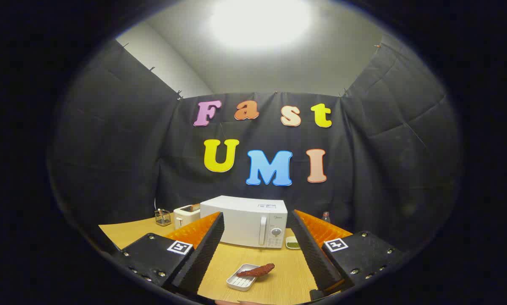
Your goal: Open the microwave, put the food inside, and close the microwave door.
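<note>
A white microwave stands at the back of the wooden table with its door shut and a vertical handle near the control panel. A reddish-brown piece of food lies across a small white tray on the table, between my fingers and well short of the microwave. My gripper is open wide, held above the table in front of the tray, with nothing between its fingers.
A white toaster stands left of the microwave, with a small wire basket further left. A small dish with something green sits just right of the microwave, and a bottle top shows behind my right finger.
</note>
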### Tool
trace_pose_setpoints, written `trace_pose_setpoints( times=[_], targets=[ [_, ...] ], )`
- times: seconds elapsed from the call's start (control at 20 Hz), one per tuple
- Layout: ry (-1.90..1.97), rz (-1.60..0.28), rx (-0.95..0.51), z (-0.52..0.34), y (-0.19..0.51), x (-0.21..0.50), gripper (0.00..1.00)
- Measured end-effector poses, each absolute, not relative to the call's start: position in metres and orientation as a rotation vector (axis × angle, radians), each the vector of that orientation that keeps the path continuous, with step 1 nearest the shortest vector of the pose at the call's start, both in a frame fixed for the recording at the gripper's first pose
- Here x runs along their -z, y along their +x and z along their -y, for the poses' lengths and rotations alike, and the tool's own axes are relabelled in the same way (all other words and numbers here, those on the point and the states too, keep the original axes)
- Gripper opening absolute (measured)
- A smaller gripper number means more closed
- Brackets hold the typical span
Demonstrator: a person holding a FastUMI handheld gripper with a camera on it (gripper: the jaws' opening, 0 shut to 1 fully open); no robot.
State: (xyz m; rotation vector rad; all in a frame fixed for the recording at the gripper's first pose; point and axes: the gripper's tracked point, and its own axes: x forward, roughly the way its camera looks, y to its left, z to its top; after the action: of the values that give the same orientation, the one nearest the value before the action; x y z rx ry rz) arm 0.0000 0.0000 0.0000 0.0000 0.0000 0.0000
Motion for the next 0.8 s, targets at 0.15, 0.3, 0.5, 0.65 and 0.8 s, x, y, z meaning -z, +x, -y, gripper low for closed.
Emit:
trace_pose_setpoints(
  times=[0.15, 0.3, 0.5, 0.65, 0.8],
  targets=[
    [-0.01, -0.006, -0.004, -0.0027, 0.0009, 0.002, 0.97],
    [-0.016, -0.008, -0.001, -0.0028, 0.0008, 0.0014, 0.97],
    [-0.009, -0.007, -0.003, -0.0037, 0.0002, -0.0003, 0.97],
    [-0.01, -0.008, 0.001, -0.002, 0.0007, -0.0004, 0.97],
    [-0.01, -0.012, -0.001, -0.0038, 0.0009, 0.0001, 0.97]
  ],
)
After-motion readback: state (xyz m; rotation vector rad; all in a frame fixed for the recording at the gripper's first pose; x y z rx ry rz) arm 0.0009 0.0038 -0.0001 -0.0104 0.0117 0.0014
